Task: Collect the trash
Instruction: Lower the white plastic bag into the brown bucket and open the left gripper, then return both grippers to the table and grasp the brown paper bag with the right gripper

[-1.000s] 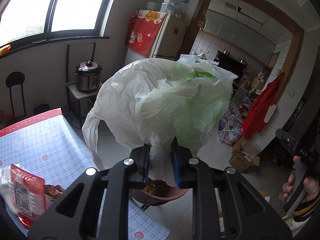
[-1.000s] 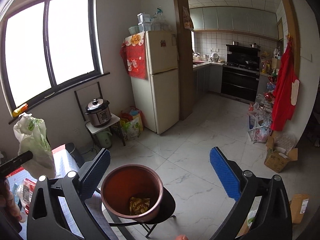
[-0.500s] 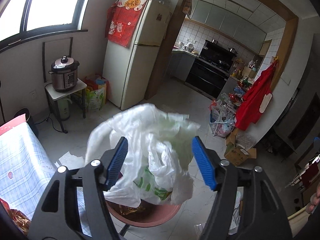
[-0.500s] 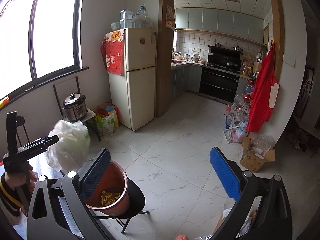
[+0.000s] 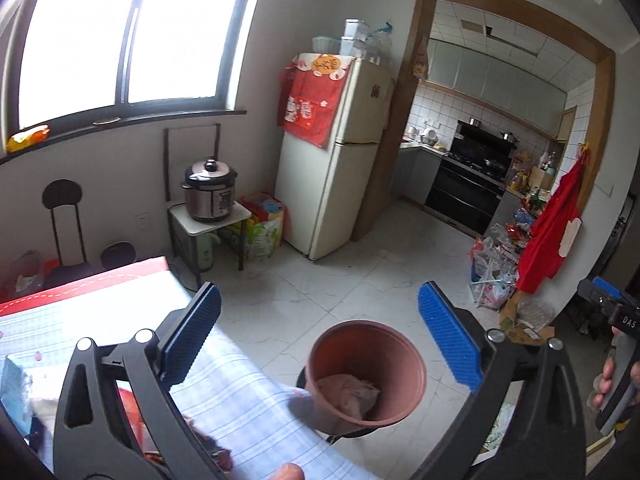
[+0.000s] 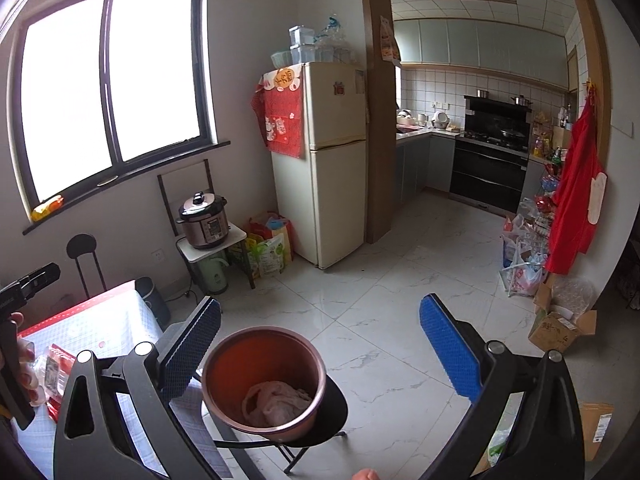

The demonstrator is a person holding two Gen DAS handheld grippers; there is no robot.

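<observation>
Bag lies in the bin; we hold left gripper and right gripper wide open, empty. Next, we judge: table wrappers.

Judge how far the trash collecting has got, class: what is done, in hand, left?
Done: a crumpled plastic bag lies inside the brown bin on the stool. In hand: nothing; left claw and right claw are both open. Left: red packets on the checked table.
</observation>
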